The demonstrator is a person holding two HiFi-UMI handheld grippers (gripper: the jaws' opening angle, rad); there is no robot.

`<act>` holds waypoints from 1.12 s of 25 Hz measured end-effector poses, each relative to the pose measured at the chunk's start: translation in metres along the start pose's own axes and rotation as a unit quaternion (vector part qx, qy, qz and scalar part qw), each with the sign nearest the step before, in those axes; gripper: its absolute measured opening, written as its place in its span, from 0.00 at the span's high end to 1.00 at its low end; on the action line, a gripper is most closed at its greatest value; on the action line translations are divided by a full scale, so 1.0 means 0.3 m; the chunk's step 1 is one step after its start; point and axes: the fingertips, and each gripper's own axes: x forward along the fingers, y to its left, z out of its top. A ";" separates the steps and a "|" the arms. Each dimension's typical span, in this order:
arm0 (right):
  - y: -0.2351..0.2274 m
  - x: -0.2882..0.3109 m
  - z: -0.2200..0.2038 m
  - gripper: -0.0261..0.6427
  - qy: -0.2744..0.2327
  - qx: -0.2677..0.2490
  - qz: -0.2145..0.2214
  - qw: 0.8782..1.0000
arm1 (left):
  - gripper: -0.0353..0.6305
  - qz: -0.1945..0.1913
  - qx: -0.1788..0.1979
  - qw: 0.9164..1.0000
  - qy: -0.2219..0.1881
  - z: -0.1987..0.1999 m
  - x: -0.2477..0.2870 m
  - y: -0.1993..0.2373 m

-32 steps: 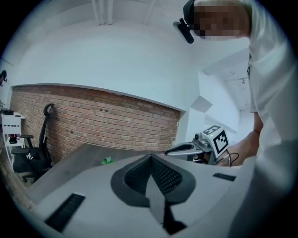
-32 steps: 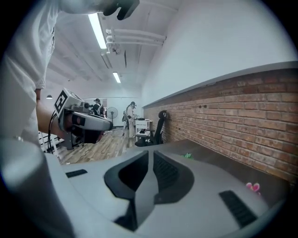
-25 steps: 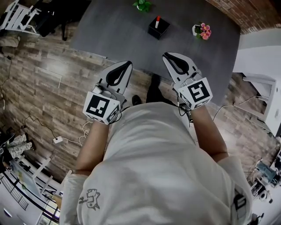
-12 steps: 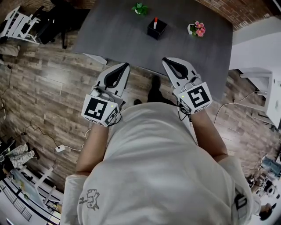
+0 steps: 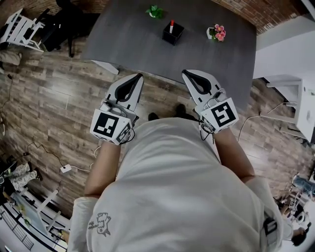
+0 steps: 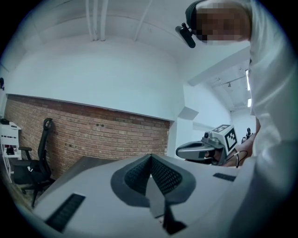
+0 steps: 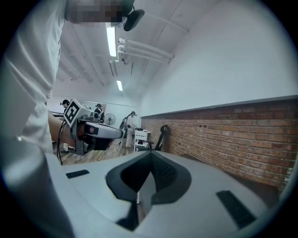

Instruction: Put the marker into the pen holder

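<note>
1. Below us in the head view, we see our own white shirt (image 5: pixel 172 187) and both arms held out over a wooden floor (image 5: pixel 49 88). The left gripper (image 5: pixel 139 76) and right gripper (image 5: pixel 185 73) point forward side by side, apart from each other, each with its marker cube nearest to us. Ahead lies a dark grey table (image 5: pixel 128 44). On its far part stands a black pen holder (image 5: pixel 173 34) with the marker (image 5: pixel 171 25), white with a red top, standing upright inside it. The holder sits between a small green plant (image 5: pixel 156 10) and a pot of pink flowers (image 5: pixel 216 33), well apart from both grippers. Only this view shows the marker and holder.

2. Looking along the left gripper in its own view, we see what the head view cannot settle: its two jaws are pressed together, ribbed pads meeting, with nothing between them. Beyond them are a brick wall (image 6: pixel 93 135), a black office chair (image 6: pixel 35 162) at the left and the right gripper at the right. The table top and holder do not show.

3. Looking along the right gripper in its own view, we see its jaws likewise closed on nothing. The left gripper shows at the left, ceiling strip lights (image 7: pixel 111 42) overhead, and small figures of people (image 7: pixel 132 121) far back in the room, which no other view shows.
</note>
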 end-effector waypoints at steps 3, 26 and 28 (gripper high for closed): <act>-0.015 -0.016 -0.004 0.95 -0.007 0.003 0.005 1.000 | 0.93 0.008 0.008 1.000 0.000 0.009 0.005 -0.027; -0.293 -0.460 -0.040 0.95 -0.051 0.008 0.063 0.997 | 0.93 0.106 0.024 0.994 -0.001 0.020 0.226 -0.447; -0.290 -0.491 -0.055 0.95 -0.048 0.014 0.067 0.996 | 0.93 0.114 0.029 0.993 0.000 0.028 0.222 -0.468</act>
